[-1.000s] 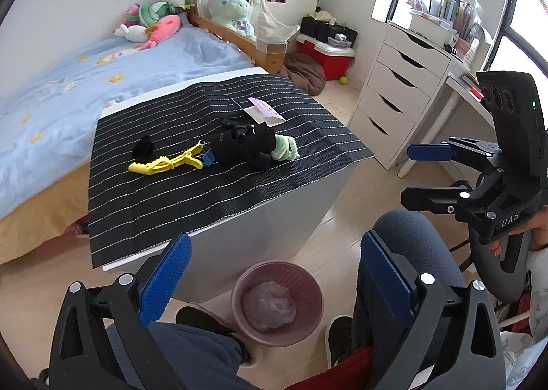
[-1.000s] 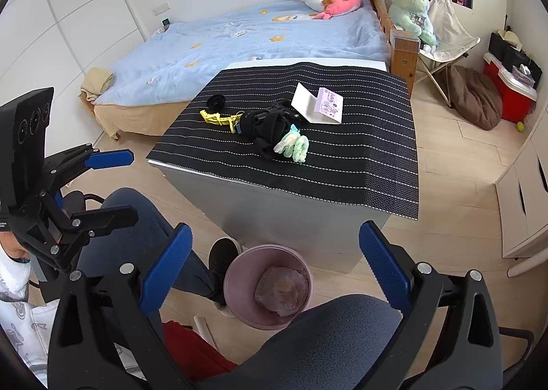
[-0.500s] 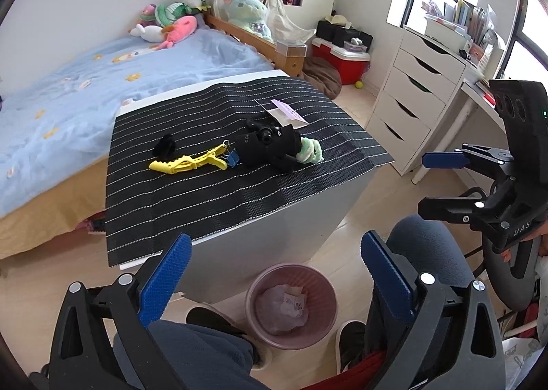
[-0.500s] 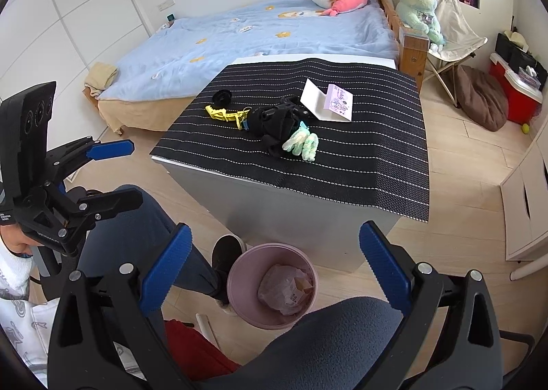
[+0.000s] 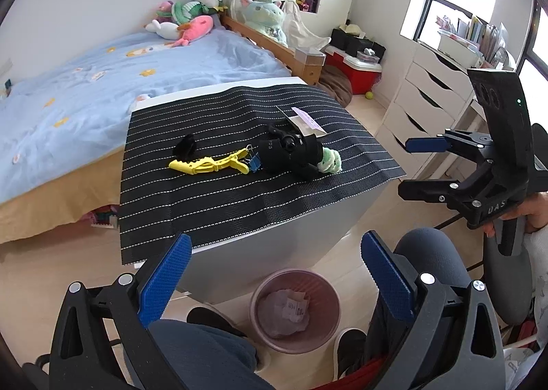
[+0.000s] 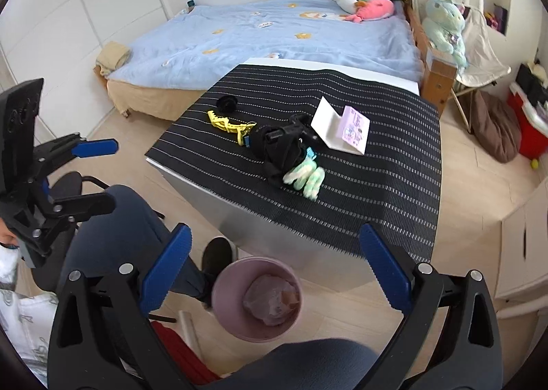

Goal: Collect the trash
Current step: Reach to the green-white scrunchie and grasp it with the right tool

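Each black plastic two-finger left gripper (image 5: pixel 274 280) and matching right gripper (image 6: pixel 272 270) carries blue, finely ribbed pads (image 5: pixel 164 280) on angular arms studded with round silver screws (image 5: pixel 125 279). Seen from the left wrist, the right gripper's body bears the white letters "DAS", with a flat black camera block (image 5: pixel 503 116) above them showing a small green light. A thin black cable (image 5: pixel 448 220) runs just beside that body. The person wears dark blue-grey trousers (image 6: pixel 113 232), black shoes (image 6: pixel 216 254) and a white patterned sleeve (image 6: pixel 24 328).
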A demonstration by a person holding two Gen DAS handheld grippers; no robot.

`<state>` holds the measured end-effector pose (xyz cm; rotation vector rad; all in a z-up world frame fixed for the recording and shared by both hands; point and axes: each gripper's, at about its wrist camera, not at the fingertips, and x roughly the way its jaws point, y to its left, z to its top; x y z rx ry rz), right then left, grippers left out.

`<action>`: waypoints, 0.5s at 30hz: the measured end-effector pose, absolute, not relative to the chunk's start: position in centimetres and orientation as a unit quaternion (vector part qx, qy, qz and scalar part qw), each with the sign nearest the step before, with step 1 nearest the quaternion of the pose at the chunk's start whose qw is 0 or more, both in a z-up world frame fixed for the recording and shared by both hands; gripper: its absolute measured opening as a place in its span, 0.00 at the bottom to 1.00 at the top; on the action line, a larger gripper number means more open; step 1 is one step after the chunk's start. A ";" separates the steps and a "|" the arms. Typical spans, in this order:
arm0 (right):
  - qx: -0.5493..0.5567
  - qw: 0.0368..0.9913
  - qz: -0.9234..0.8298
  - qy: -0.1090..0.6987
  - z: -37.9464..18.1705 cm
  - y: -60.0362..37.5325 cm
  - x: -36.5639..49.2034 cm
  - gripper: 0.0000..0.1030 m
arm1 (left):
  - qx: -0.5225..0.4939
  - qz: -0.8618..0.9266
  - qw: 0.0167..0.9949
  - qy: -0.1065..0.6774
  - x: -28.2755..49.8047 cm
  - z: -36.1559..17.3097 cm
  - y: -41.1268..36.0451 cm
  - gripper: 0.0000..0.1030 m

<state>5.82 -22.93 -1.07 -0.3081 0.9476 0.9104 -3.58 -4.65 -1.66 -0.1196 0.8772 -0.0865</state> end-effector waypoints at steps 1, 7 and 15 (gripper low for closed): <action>-0.153 0.778 0.425 0.437 -1.1 -22.5 6.3 0.94 | -0.060 -0.041 0.903 0.423 -3.6 -1.6 -4.5 0.93; -0.211 0.745 0.444 0.450 -2.3 -20.2 9.0 0.94 | -0.076 -0.037 0.902 0.423 -3.8 -1.8 -3.8 0.93; -0.294 0.699 0.473 0.448 -4.7 -17.5 11.2 0.85 | -0.089 -0.026 0.902 0.422 -4.0 -2.1 -2.4 0.93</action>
